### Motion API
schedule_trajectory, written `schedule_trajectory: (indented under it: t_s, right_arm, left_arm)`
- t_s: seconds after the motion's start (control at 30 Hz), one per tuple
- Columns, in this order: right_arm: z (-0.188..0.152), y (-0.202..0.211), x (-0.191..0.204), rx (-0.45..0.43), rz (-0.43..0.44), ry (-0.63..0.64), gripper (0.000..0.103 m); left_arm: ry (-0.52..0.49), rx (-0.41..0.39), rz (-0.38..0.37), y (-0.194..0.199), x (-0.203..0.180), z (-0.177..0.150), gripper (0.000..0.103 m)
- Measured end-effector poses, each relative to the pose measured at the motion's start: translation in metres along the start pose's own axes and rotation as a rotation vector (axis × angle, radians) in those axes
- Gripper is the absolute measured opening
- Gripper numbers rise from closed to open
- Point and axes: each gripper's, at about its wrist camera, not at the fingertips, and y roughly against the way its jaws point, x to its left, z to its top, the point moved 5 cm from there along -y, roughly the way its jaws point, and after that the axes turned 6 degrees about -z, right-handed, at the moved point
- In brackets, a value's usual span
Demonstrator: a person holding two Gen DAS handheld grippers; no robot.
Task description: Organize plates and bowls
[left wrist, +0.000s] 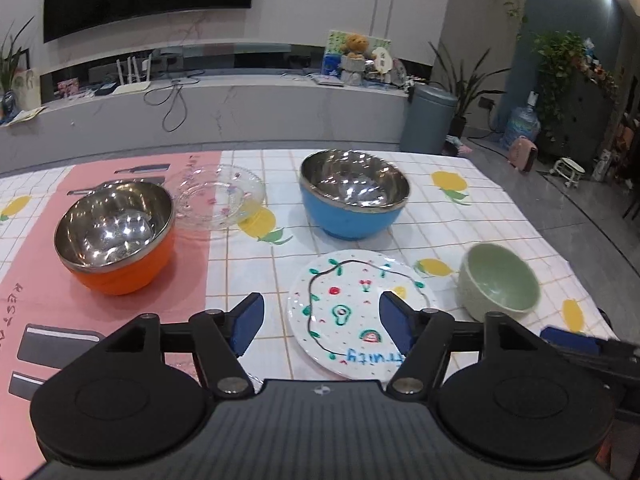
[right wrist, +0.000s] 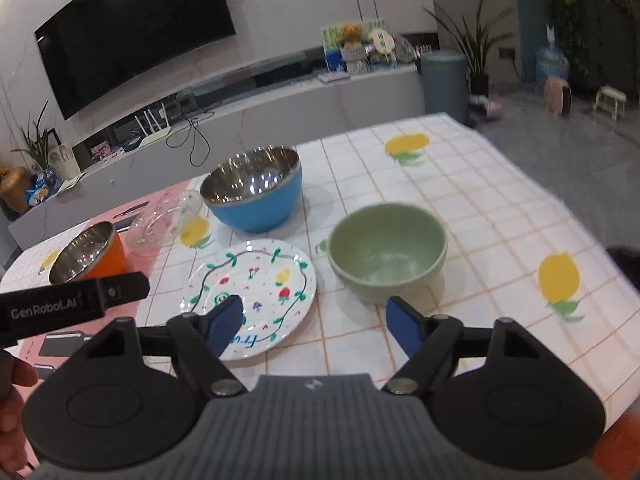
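A white painted plate lies on the table's near middle, also in the right wrist view. A green ceramic bowl stands to its right. A blue steel-lined bowl stands behind. An orange steel-lined bowl stands at the left on a pink mat, with a clear glass plate behind it. My left gripper is open and empty above the painted plate's near edge. My right gripper is open and empty just before the green bowl.
The table has a white gridded cloth with lemon prints; its right edge drops to the floor. The pink mat covers the left side. The left gripper's body crosses the right wrist view at the left.
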Motion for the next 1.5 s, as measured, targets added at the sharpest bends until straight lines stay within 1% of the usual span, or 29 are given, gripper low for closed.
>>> schedule_trajectory:
  t_s: [0.1, 0.2, 0.23, 0.3, 0.33, 0.4, 0.47, 0.5, 0.6, 0.67, 0.73, 0.8, 0.9, 0.93, 0.97, 1.03, 1.07, 1.1, 1.17, 1.27, 1.3, 1.5]
  right_arm:
    - [-0.004, -0.013, -0.002, 0.036, 0.004, -0.040, 0.077]
    - [-0.007, -0.025, 0.000, 0.082, 0.022, -0.040, 0.077]
    - [-0.007, -0.028, 0.000, 0.096, 0.024, -0.041, 0.077]
    - [-0.007, -0.036, 0.001, 0.116, 0.027, -0.052, 0.077]
    - [-0.007, -0.040, 0.001, 0.123, 0.023, -0.059, 0.076]
    - [-0.006, -0.047, 0.000, 0.136, 0.020, -0.075, 0.065]
    - [-0.006, -0.054, -0.001, 0.151, 0.018, -0.094, 0.062]
    - [-0.005, -0.057, -0.002, 0.154, 0.022, -0.100, 0.056]
    - [-0.004, -0.065, -0.002, 0.157, 0.032, -0.123, 0.048]
    - [-0.003, -0.072, -0.001, 0.161, 0.035, -0.138, 0.044]
    - [-0.003, -0.078, -0.001, 0.168, 0.027, -0.143, 0.037]
    - [-0.002, -0.084, -0.001, 0.172, 0.029, -0.153, 0.035]
    - [-0.001, -0.091, -0.001, 0.171, 0.040, -0.176, 0.033]
    - [0.000, -0.092, -0.001, 0.168, 0.041, -0.178, 0.033]
    - [0.001, -0.093, -0.001, 0.163, 0.040, -0.178, 0.030]
    - [0.002, -0.096, -0.001, 0.163, 0.047, -0.184, 0.023]
    - [0.002, -0.098, -0.002, 0.165, 0.054, -0.192, 0.020]
    - [0.002, -0.099, -0.002, 0.166, 0.062, -0.200, 0.018]
    - [0.002, -0.101, -0.002, 0.166, 0.077, -0.210, 0.016]
    - [0.003, -0.103, 0.000, 0.160, 0.078, -0.204, 0.014]
    - [0.003, -0.103, 0.000, 0.156, 0.073, -0.198, 0.010]
    - [0.004, -0.105, 0.000, 0.152, 0.060, -0.181, 0.010]
  left_arm:
    - [0.029, 0.033, -0.004, -0.012, 0.009, -0.003, 0.079]
    - [0.070, 0.068, -0.006, -0.021, 0.021, -0.006, 0.079]
    - [0.087, 0.082, -0.019, -0.024, 0.023, -0.006, 0.078]
    - [0.121, 0.092, -0.056, -0.031, 0.028, -0.008, 0.073]
    - [0.132, 0.098, -0.062, -0.033, 0.031, -0.008, 0.072]
    - [0.145, 0.106, -0.065, -0.039, 0.034, -0.008, 0.070]
    - [0.152, 0.106, -0.068, -0.045, 0.036, -0.007, 0.066]
    - [0.153, 0.106, -0.064, -0.048, 0.037, -0.006, 0.063]
    - [0.167, 0.117, -0.048, -0.061, 0.043, -0.003, 0.056]
    - [0.189, 0.127, -0.037, -0.069, 0.050, -0.001, 0.055]
    - [0.209, 0.128, -0.036, -0.076, 0.055, 0.001, 0.051]
    - [0.215, 0.128, -0.045, -0.082, 0.058, 0.003, 0.042]
    - [0.222, 0.132, -0.062, -0.091, 0.058, 0.002, 0.035]
    - [0.225, 0.126, -0.072, -0.092, 0.058, 0.002, 0.034]
    - [0.228, 0.122, -0.081, -0.094, 0.059, 0.003, 0.033]
    - [0.236, 0.120, -0.091, -0.096, 0.058, 0.004, 0.029]
    - [0.239, 0.121, -0.100, -0.097, 0.058, 0.004, 0.026]
    - [0.240, 0.122, -0.108, -0.098, 0.057, 0.004, 0.022]
    - [0.237, 0.124, -0.118, -0.099, 0.055, 0.004, 0.019]
    - [0.224, 0.125, -0.112, -0.099, 0.051, 0.004, 0.019]
    - [0.221, 0.125, -0.109, -0.099, 0.051, 0.004, 0.019]
    - [0.205, 0.133, -0.104, -0.096, 0.047, 0.003, 0.018]
